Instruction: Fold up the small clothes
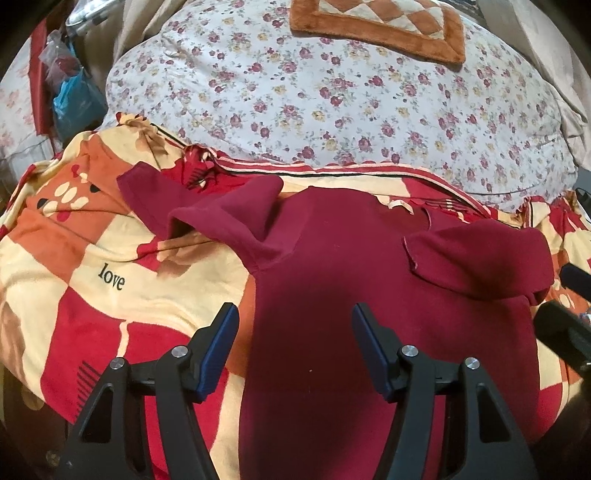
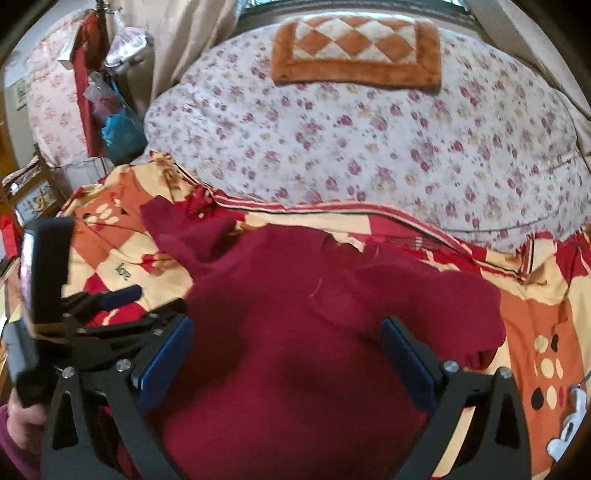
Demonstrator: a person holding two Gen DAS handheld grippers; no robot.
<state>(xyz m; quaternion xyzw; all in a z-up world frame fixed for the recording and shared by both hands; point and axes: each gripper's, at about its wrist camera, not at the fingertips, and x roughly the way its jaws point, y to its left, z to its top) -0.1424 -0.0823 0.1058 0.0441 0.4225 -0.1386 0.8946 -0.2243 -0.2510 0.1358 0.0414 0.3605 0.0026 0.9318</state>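
A maroon short-sleeved shirt [image 1: 332,295] lies spread on a red, orange and cream checked blanket [image 1: 110,295]. One sleeve [image 1: 476,258] is folded in over the body at the right. The other sleeve [image 1: 236,218] lies bunched at the upper left. My left gripper [image 1: 294,308] stands open just above the shirt's left edge, one blue pad over the blanket and one over the cloth. In the right wrist view my right gripper [image 2: 287,323] hangs open over the shirt [image 2: 295,350], nothing pressed between its pads. The left gripper [image 2: 159,301] shows at that view's left edge.
Behind the blanket lies a white quilt with small red flowers [image 1: 332,92], and a plush orange and cream mat [image 1: 380,29] rests on it. Plastic bags, one of them blue [image 1: 74,103], hang at the far left. A person's hand [image 2: 22,417] holds the left gripper's handle.
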